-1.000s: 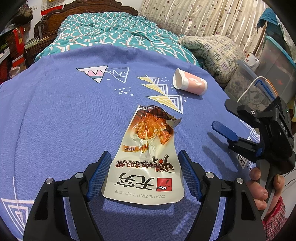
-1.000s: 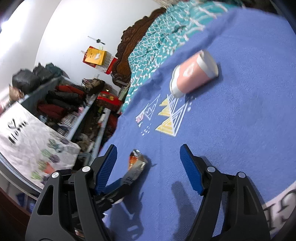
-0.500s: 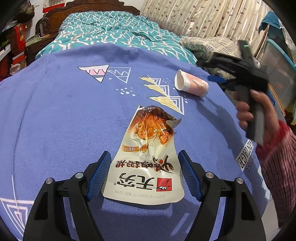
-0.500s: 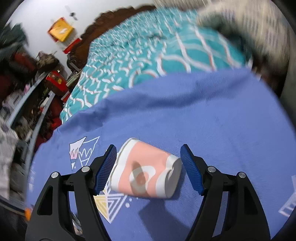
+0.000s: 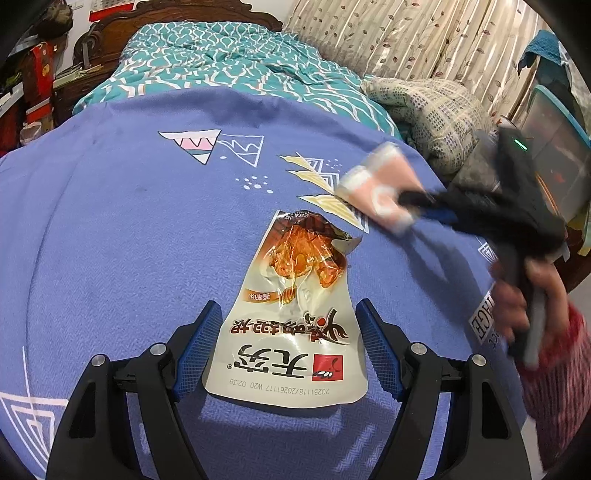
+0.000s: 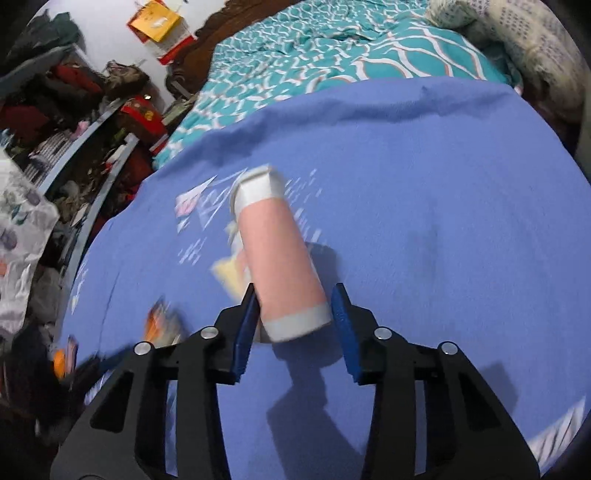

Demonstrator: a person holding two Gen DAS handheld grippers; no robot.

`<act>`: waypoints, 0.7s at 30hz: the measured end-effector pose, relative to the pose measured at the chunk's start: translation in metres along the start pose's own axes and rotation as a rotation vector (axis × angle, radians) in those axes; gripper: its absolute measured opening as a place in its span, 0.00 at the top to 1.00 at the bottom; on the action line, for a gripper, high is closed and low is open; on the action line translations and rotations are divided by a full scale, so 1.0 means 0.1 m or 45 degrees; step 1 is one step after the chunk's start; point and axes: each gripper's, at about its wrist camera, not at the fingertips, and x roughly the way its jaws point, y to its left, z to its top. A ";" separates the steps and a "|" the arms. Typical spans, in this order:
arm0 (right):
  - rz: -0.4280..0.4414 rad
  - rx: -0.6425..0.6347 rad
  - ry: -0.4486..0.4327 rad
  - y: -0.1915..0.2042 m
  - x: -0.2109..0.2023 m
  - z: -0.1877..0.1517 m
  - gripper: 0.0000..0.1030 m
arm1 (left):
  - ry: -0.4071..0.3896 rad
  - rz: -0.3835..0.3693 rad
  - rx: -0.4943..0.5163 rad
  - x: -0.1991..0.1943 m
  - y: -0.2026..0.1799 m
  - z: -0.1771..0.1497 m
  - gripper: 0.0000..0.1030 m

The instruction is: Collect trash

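1. Nearest in the left wrist view, the left gripper [image 5: 286, 343] stands with its jaws wide apart over the blue bedspread [image 5: 110, 240], one blue pad on each side of the near end of a snack wrapper [image 5: 295, 317]. The pads do not press on the wrapper; there is a gap on both sides.
2. The snack wrapper lies flat on the bedspread near its front edge, printed face up, with its torn top end pointing away toward the printed triangles [image 5: 199, 146].
3. Beyond the wrapper and toward the right edge of the bedspread, the right gripper [image 6: 295, 314] is clamped on a pink paper cup [image 6: 277, 254]. Its jaws have just been closing, and the cup's white-banded end now sits between the two blue pads, which touch it on both sides.
4. In the left wrist view the same cup [image 5: 380, 188] is blurred and appears raised off the bedspread, just past the wrapper's torn end, with a shadow on the cloth under the gripper.
5. A hand [image 5: 517, 299] in a red patterned sleeve [image 5: 554, 373] holds the right gripper's handle at the right edge of the bedspread.
6. Farther back a teal patterned quilt [image 5: 221, 62] covers the bed beyond the bedspread's far edge, with a checked blanket [image 5: 432, 110] bundled at its right side.
7. Farthest, a carved wooden headboard [image 5: 122, 22] stands on the left and leaf-print curtains [image 5: 406, 37] hang on the right.
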 end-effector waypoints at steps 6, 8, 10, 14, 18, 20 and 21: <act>0.117 0.054 -0.012 0.21 -0.39 -0.92 0.60 | 0.001 -0.001 0.015 -0.01 -0.02 -0.01 0.31; 0.148 0.093 -0.027 0.21 -0.48 -1.11 0.59 | 0.005 -0.002 0.015 0.00 -0.02 -0.01 0.31; 0.183 0.149 -0.032 0.19 -0.52 -1.24 0.58 | 0.007 -0.002 0.015 0.00 -0.03 -0.01 0.31; 0.228 0.224 -0.031 0.21 -0.46 -1.32 0.37 | 0.007 0.001 0.020 0.01 -0.02 -0.01 0.31; 0.191 0.187 -0.077 0.30 -0.48 -1.45 0.26 | 0.008 0.002 0.021 0.02 -0.02 -0.01 0.31; 0.157 0.157 -0.093 0.29 -0.50 -1.48 0.26 | 0.008 0.002 0.020 0.02 -0.02 -0.01 0.31; 0.152 0.152 -0.098 0.27 -0.53 -1.48 0.26 | 0.008 0.002 0.020 0.02 -0.02 -0.01 0.31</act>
